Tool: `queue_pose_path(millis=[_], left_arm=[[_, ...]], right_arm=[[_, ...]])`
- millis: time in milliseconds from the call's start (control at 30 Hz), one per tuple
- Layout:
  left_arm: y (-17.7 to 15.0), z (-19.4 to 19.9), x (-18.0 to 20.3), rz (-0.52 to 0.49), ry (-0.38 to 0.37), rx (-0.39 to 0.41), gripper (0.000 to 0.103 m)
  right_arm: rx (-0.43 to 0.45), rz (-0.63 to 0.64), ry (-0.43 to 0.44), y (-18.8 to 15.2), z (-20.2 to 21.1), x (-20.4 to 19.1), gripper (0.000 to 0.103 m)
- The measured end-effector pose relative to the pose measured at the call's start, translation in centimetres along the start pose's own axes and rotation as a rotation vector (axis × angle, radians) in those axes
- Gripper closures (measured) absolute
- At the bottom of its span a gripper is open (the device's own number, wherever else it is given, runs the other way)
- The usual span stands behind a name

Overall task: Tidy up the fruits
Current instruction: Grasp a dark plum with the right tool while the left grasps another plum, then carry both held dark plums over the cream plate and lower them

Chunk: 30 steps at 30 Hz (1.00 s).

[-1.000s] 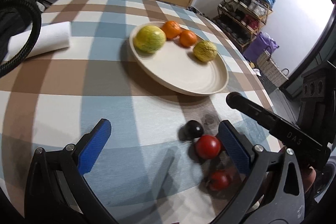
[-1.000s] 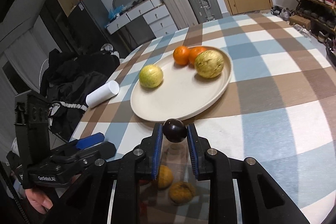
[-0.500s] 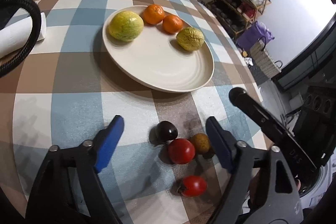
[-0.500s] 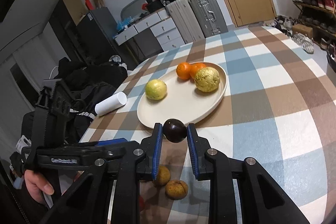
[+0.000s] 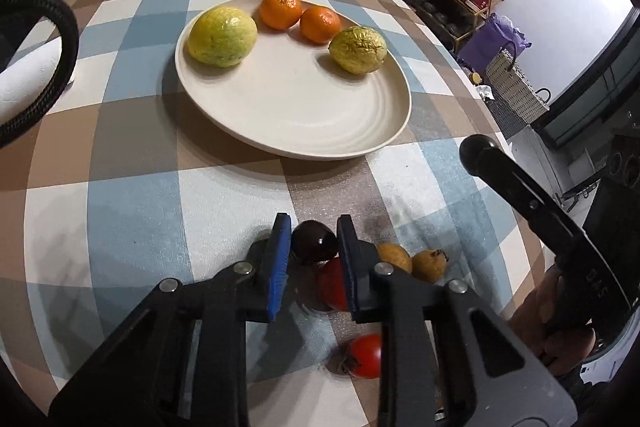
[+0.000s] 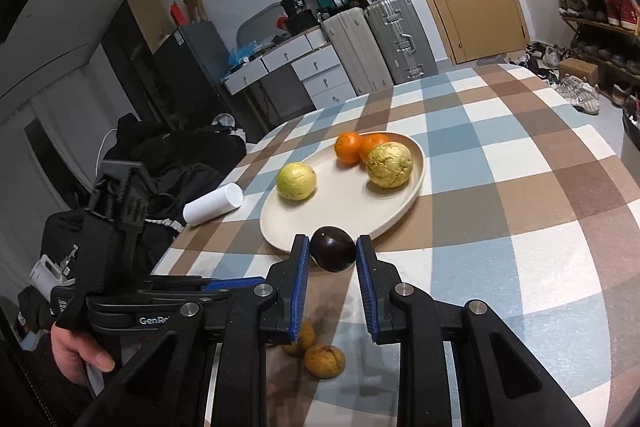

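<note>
Left claw [image 5: 314, 233]: jaws closed to a narrow gap around a dark fruit [image 5: 314, 242], blue pads touching both its sides. Whether that fruit is off the checked tablecloth [image 5: 132, 211] cannot be told.

Right claw [image 6: 333, 247]: jaws equally narrow, holding the other dark fruit [image 6: 333, 254] clear of the table, just short of the plate [image 6: 280, 227].

Loose items on the cloth under and beside the left claw:
- a near tomato [image 5: 362, 355];
- a second tomato [image 5: 332, 285], partly hidden by the right-hand finger and close against the held fruit;
- two small brown fruits [image 5: 394, 257] just beside it.

Farther off, the plate carries two yellow-green fruits [image 5: 222, 37] and two oranges [image 5: 280, 9] along its far side. The near half is bare. A paper roll [image 6: 214, 205] lies beyond the plate's left edge.

Risks, as judged:
- Both fruits are round, smooth and gripped only near the fingertips. A tilt or a slackened squeeze could let one slip and roll off the table.
- Lifting the left claw could nudge the second tomato into the brown fruits.
- Both claws heading for the same bare patch could collide.
- A fruit released from a height could roll into those already placed.
</note>
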<state>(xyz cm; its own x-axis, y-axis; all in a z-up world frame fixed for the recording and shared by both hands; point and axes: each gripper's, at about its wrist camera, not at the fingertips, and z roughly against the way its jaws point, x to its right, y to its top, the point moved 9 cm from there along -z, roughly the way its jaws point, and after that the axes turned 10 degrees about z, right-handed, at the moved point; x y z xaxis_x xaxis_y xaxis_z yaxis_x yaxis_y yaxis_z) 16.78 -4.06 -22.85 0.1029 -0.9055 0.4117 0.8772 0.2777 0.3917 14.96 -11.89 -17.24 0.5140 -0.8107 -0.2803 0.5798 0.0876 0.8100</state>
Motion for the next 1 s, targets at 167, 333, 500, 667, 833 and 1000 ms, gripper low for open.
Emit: queue_pose_path(millis=[167,333,500,667,833,1000], left_arm=[[0.0,-0.1,-0.4,0.019,-0.03,-0.02,0.082],[0.0,-0.1,-0.4,0.021,-0.062,-0.026,0.083],[0.1,0.4,-0.3,0.03,-0.116,-0.023,0.083],[0.7,1.2,-0.2,0.035,-0.147,-0.006,0.083],[2.1,2.6,-0.3,0.046,-0.182,0.023,0.083],[4.5,4.1,-0.3,0.054,-0.215,0.054,0.083]], right_arm=[[0.0,-0.005,-0.003,-0.1,0.2,0.3,0.079],[-0.003,-0.002,0.0,0.0,0.1,0.2,0.079],[-0.011,0.007,-0.003,0.0,0.0,-0.1,0.079],[-0.016,0.015,-0.004,0.3,-0.3,-0.4,0.079],[-0.027,0.021,0.003,0.4,-0.9,-0.7,0.079],[-0.047,0.03,0.008,0.9,-1.9,-0.9,0.079]])
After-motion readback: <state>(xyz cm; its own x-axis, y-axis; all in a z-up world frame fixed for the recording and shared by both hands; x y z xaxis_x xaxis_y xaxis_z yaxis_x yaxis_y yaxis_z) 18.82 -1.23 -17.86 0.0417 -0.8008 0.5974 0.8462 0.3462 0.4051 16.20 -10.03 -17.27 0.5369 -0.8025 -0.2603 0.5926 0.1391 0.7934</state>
